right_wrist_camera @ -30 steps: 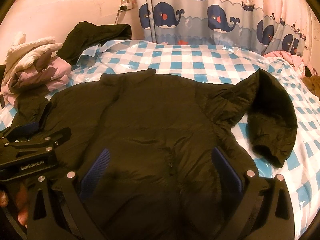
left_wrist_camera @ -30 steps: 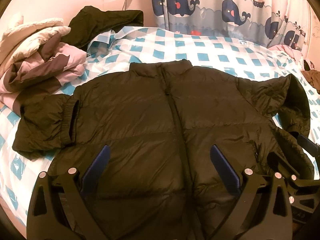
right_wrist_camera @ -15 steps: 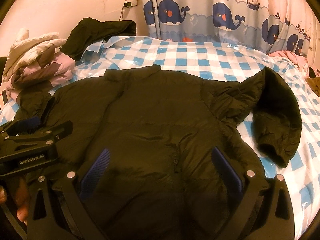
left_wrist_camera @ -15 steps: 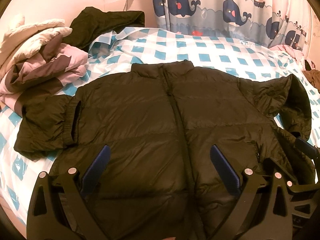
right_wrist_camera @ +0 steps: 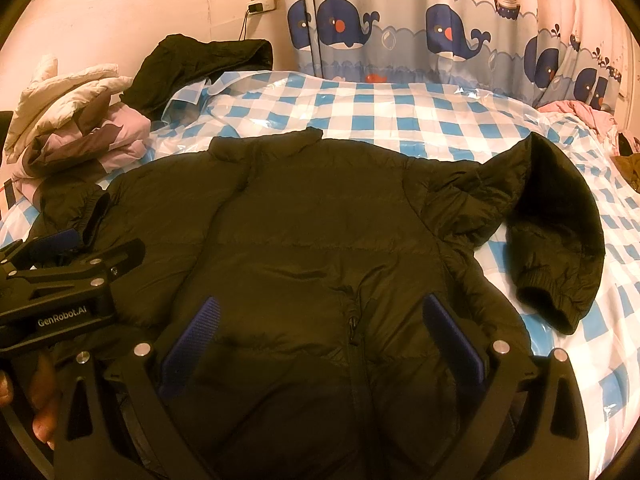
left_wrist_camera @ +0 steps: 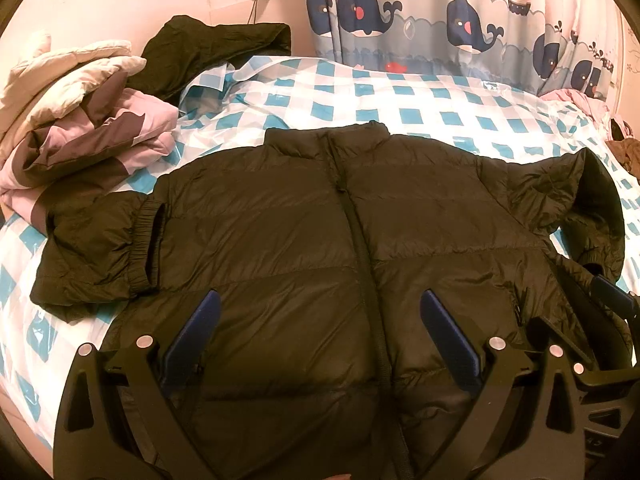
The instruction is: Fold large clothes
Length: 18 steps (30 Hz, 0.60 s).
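Item: dark puffer jacket (left_wrist_camera: pixel 320 248), laid front-up and zipped across the blue-checked bed (left_wrist_camera: pixel 420 104), collar toward the whale-print curtain (left_wrist_camera: pixel 440 20). One sleeve (left_wrist_camera: pixel 96 252) is doubled back at the jacket's side nearest the heap of pale quilted clothes (left_wrist_camera: pixel 80 120); the other sleeve (right_wrist_camera: pixel 560 240) arches out over the sheet, its cuff lying on the bed. Change since a second ago: slight only; both views have drawn back and risen a little, so more of the hem shows and the garment lies undisturbed. Judged meaning: spreading looks finished, no fold begun, and the sleeves are probably the first parts to bring inward. Left hand-held gripper (left_wrist_camera: pixel 320 332): released, jaws spread wide, hovering above the lower front near the zip, grasping nothing. Right hand-held gripper (right_wrist_camera: pixel 320 336): likewise released and empty, poised over the lower front beside the pocket zip. Both point forward along the jacket, side by side. A second dark garment (left_wrist_camera: pixel 208 52) lies by the wall.
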Each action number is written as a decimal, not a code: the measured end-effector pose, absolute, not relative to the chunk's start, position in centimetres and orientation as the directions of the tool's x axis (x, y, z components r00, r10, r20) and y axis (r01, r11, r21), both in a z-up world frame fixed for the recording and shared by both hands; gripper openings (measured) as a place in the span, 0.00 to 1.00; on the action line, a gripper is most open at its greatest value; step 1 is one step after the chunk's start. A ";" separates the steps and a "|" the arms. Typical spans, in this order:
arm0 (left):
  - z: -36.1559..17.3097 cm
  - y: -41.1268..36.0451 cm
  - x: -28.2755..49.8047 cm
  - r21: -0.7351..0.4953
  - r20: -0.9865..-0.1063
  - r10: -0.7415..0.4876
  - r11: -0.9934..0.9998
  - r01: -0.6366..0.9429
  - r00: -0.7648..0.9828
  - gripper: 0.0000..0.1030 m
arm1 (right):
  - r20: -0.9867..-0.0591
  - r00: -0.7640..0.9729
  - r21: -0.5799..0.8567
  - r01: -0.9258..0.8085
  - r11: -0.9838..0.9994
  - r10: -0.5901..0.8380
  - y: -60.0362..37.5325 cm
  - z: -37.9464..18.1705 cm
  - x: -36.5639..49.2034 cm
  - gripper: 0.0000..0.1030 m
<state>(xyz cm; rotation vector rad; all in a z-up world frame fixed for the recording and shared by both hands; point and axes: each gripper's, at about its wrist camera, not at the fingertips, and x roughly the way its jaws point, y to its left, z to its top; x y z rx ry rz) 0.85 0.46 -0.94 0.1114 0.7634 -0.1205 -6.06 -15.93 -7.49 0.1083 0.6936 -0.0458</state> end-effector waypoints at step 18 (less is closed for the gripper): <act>-1.0 0.5 0.8 0.056 -0.694 -0.069 0.987 0.150 0.717 0.94 | -0.642 0.767 0.085 0.076 0.993 -0.004 -15.5 -7.9 -6.2 0.95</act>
